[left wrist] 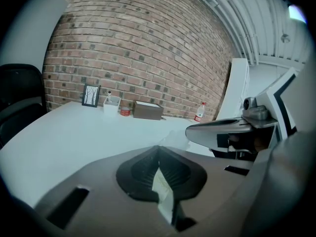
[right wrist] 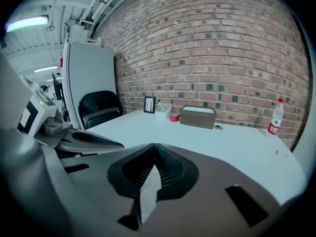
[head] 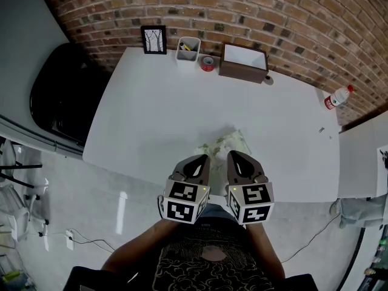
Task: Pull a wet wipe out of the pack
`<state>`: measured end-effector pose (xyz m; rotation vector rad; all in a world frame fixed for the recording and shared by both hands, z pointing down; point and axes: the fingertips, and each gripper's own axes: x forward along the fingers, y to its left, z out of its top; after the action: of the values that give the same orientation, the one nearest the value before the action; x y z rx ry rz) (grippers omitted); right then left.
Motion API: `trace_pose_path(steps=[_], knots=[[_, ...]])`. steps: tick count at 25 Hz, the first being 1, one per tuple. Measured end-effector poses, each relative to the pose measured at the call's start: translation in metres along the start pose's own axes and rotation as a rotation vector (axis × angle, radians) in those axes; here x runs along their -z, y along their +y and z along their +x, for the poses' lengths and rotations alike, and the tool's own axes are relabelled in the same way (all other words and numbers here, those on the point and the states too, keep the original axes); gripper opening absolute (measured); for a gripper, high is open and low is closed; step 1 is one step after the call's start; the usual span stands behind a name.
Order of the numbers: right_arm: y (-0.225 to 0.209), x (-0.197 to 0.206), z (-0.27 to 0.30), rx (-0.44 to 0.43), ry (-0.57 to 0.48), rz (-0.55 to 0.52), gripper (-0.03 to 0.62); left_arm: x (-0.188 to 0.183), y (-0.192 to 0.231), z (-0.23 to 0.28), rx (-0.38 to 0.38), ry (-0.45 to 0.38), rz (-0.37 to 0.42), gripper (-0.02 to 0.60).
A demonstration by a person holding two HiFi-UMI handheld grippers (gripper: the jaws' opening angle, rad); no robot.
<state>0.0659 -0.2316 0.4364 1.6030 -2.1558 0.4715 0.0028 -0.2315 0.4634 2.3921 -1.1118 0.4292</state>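
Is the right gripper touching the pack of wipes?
Cannot tell. In the head view the right gripper overlaps the near edge of the pack, but its height above it is unclear.

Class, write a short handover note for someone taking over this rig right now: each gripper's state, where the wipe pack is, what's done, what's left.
Left gripper: jaws shut, gripping nothing that I can see.
Right gripper: the same.
Wet wipe pack: lies on the white table near its front edge, just ahead of both gripper tips.
Done: nothing; no wipe visibly out.
Left: steady the pack, pinch a wipe, pull it free.
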Motion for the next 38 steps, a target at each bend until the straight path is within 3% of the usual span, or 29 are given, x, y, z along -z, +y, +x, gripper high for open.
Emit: trace_pose_path(steps=[24, 38], knots=[[0.049, 0.012, -0.078, -0.003, -0.107, 0.013, 0.018, 0.017, -0.045, -0.074, 0.020, -0.076, 0.032, 0.011], [0.075, 0.032, -0.117, 0.012, -0.112, -0.018, 0.018, 0.034, -0.069, -0.111, 0.034, -0.102, 0.050, 0.012]])
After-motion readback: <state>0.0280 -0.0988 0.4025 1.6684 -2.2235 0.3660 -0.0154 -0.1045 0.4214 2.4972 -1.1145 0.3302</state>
